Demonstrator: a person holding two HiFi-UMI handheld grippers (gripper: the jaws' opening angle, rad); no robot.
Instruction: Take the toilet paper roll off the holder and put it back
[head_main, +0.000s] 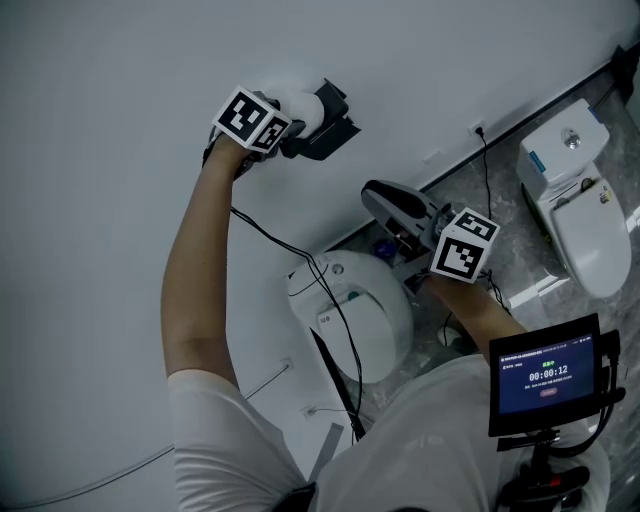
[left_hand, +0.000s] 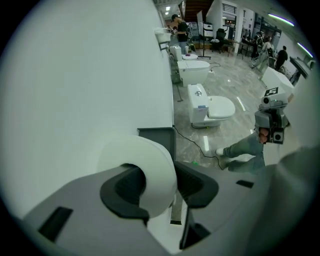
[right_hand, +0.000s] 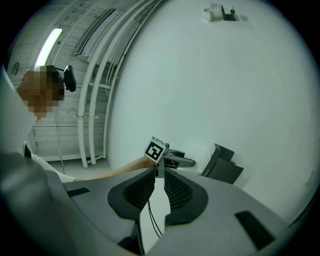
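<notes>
The left tool (left_hand: 159, 184) pinches the white toilet paper roll (left_hand: 150, 165) between its pads, held up against the white wall (head_main: 110, 90) right in front of the dark grey holder (left_hand: 159, 141). Whether the roll sits on the holder cannot be told. The right tool (right_hand: 159, 187) hangs lower and well apart, its jaws pressed nearly together on nothing.
</notes>
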